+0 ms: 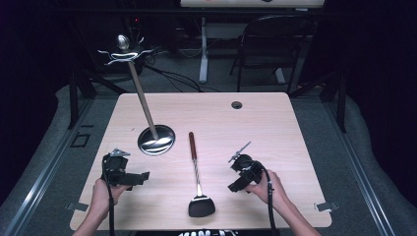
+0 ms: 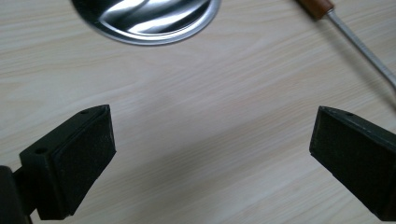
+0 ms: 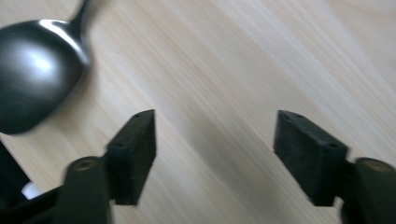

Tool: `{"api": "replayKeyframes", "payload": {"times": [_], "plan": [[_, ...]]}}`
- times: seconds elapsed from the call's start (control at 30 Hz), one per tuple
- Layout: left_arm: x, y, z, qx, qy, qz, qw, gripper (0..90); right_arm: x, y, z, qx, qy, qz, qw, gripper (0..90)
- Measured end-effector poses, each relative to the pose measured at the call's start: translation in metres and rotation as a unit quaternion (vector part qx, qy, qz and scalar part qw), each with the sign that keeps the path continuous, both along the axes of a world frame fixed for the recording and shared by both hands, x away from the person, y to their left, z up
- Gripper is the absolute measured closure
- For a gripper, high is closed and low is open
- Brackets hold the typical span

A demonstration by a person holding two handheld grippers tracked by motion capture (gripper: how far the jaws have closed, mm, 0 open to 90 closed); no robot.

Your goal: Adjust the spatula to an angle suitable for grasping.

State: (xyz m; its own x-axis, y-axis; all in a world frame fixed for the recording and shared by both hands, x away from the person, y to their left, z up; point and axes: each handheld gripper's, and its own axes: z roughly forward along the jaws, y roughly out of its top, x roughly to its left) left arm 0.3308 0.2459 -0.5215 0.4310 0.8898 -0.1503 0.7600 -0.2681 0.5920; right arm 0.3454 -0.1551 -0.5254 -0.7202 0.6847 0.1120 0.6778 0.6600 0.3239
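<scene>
The black-headed spatula with a thin steel shaft and brown wooden handle (image 1: pixel 196 177) lies flat mid-table between the grippers, head toward the person. It looks light and stiff; the wooden handle likely offers the surest hold, the shaft being slick. The left gripper (image 2: pixel 210 154) and right gripper (image 3: pixel 215 154) both gape wide, holding nothing. The round steel stand base (image 1: pixel 156 139) sits nearby.
</scene>
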Motion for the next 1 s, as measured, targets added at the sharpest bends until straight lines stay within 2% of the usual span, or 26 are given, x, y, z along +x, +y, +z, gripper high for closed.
{"api": "replayKeyframes", "payload": {"times": [0.07, 0.13, 0.2, 0.23, 0.27, 0.3, 0.33, 0.43, 0.47, 0.6, 0.67, 0.7, 0.73, 0.77, 0.8, 0.83, 0.87, 0.9, 1.0], "plan": [[0.003, -0.011, 0.000, -0.005, 0.002, -0.006, 1.0000, 0.0, 0.000, -0.020, 0.002, 0.002, -0.008, -0.031, 0.9995, 15.3], [0.005, -0.025, 0.000, -0.002, -0.002, -0.016, 0.9999, 0.0, 0.000, -0.027, 0.003, -0.002, -0.012, -0.036, 0.9993, 14.3], [0.008, -0.042, -0.001, -0.004, -0.003, -0.028, 0.9996, 0.0, -0.001, -0.037, 0.005, 0.009, -0.024, -0.065, 0.9976, 9.5], [0.009, -0.050, -0.001, -0.002, -0.005, -0.032, 0.9995, 0.0, -0.002, -0.041, 0.003, 0.026, -0.037, -0.088, 0.9951, 6.4], [0.010, -0.058, 0.000, 0.005, -0.009, -0.036, 0.9993, 0.0, 0.000, -0.046, 0.007, 0.012, -0.027, -0.080, 0.9963, 5.7], [0.011, -0.067, 0.000, 0.007, -0.014, -0.040, 0.9991, 0.3, -0.001, -0.049, 0.007, 0.017, -0.031, -0.088, 0.9955, 5.9], [0.011, -0.074, -0.001, 0.006, -0.014, -0.047, 0.9988, 1.7, 0.000, -0.052, 0.007, 0.009, -0.031, -0.085, 0.9958, 6.1], [0.014, -0.096, -0.004, 0.002, 0.001, -0.064, 0.9979, 2.1, 0.001, -0.052, 0.006, 0.016, -0.025, -0.085, 0.9959, 7.3], [0.016, -0.102, -0.006, 0.000, 0.005, -0.069, 0.9976, 2.2, 0.001, -0.052, 0.006, 0.004, -0.028, -0.083, 0.9962, 7.9], [0.020, -0.122, -0.013, -0.001, 0.017, -0.081, 0.9966, 3.7, 0.002, -0.051, 0.006, 0.006, -0.033, -0.082, 0.9961, 9.6], [0.021, -0.132, -0.015, 0.002, 0.022, -0.086, 0.9961, 7.1, 0.002, -0.052, 0.007, 0.011, -0.028, -0.083, 0.9961, 10.1], [0.022, -0.136, -0.017, 0.001, 0.026, -0.088, 0.9958, 8.1, 0.002, -0.053, 0.006, 0.008, -0.034, -0.086, 0.9957, 11.1], [0.022, -0.140, -0.019, 0.004, 0.029, -0.096, 0.9949, 9.9, 0.003, -0.055, 0.008, 0.003, -0.030, -0.079, 0.9964, 11.3], [0.022, -0.145, -0.020, 0.008, 0.027, -0.099, 0.9947, 13.3, 0.003, -0.055, 0.007, 0.014, -0.027, -0.083, 0.9961, 11.4], [0.022, -0.149, -0.022, 0.010, 0.031, -0.107, 0.9938, 15.5, 0.003, -0.056, 0.007, 0.001, -0.030, -0.081, 0.9963, 11.5], [0.021, -0.155, -0.023, 0.014, 0.032, -0.113, 0.9930, 15.9, 0.004, -0.056, 0.007, 0.002, -0.031, -0.082, 0.9961, 11.8], [0.019, -0.159, -0.025, 0.011, 0.032, -0.111, 0.9932, 21.8, 0.004, -0.056, 0.007, 0.001, -0.031, -0.082, 0.9961, 12.1], [0.019, -0.161, -0.025, 0.022, 0.031, -0.119, 0.9922, 26.0, 0.004, -0.056, 0.007, 0.001, -0.031, -0.081, 0.9962, 12.2], [0.019, -0.166, -0.029, 0.031, 0.033, -0.121, 0.9916, 32.8, 0.003, -0.054, 0.006, 0.010, -0.032, -0.086, 0.9957, 13.0]]}}
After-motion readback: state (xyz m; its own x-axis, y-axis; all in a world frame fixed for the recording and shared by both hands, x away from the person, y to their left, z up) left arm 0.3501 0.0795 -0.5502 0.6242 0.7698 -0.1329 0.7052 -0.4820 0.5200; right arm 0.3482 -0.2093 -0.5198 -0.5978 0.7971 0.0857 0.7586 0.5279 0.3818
